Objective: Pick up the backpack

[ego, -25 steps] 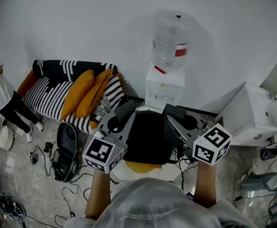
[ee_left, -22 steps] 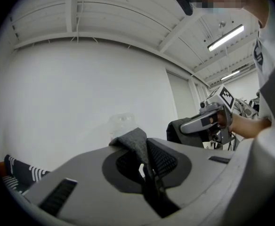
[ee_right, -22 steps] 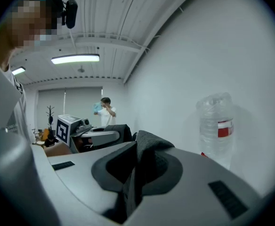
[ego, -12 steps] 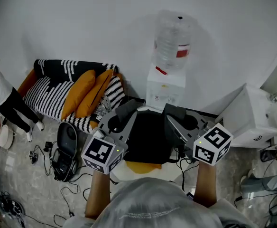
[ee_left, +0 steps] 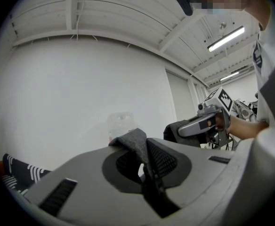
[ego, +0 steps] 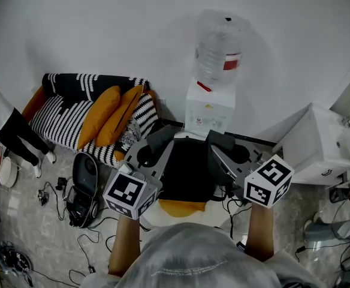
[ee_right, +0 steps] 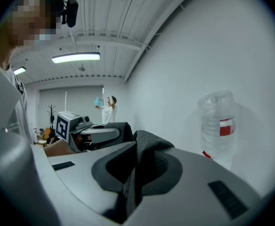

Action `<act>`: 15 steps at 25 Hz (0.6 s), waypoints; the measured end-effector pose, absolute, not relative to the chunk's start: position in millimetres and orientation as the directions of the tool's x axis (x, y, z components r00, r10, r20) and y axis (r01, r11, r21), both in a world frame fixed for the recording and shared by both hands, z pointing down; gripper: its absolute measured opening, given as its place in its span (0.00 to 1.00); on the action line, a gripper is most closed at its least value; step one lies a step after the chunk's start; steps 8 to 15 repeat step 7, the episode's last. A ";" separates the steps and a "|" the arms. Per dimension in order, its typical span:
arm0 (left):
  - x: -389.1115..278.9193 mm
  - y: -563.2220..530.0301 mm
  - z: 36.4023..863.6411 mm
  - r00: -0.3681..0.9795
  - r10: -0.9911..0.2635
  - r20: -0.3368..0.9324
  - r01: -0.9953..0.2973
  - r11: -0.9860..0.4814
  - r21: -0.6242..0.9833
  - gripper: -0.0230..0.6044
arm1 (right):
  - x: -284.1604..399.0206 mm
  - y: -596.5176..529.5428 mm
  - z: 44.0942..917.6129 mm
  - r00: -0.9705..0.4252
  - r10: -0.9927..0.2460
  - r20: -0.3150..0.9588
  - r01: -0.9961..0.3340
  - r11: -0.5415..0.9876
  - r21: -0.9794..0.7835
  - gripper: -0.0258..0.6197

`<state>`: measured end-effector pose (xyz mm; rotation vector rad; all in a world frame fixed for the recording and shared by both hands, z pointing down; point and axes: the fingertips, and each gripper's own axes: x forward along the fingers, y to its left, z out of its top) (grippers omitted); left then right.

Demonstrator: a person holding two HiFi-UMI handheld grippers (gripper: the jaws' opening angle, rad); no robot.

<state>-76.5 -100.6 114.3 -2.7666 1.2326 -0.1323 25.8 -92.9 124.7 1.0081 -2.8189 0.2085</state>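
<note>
Both straps of the backpack point(ego: 187, 173) are in your grip. The left tongs point(ee_left: 143, 160) are clamped on a grey strap point(ee_left: 133, 142), and the right tongs point(ee_right: 138, 166) pinch the other strap the same way. The black pack hangs between your two hands, in front of your chest, over an orange cushion point(ego: 181, 207) on a white surface point(ego: 163, 219). From above I can't quite tell whether its bottom has cleared that cushion, though it looks lifted. Over the last second almost nothing has changed: both tongs sit where they were, and the pack with them. Only the bystander point(ego: 7, 131) at the left edge has shifted. That suggests the pick is made and you are simply holding it. Beyond it stand the water dispenser point(ego: 208, 110) and the striped sofa point(ego: 61, 119).
</note>
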 end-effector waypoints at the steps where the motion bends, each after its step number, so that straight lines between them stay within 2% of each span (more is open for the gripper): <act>1: -76.1 -100.6 114.7 0.667 -0.744 0.036 -0.734 -0.665 -0.137 0.11 | 25.6 -92.9 123.6 -0.765 -0.617 0.182 -0.637 0.767 -0.078 0.09; 15: -74.0 -106.0 116.9 0.665 -0.746 0.038 -0.736 -0.662 -0.138 0.11 | 27.2 -97.9 123.7 -0.769 -0.611 0.186 -0.631 0.772 -0.070 0.09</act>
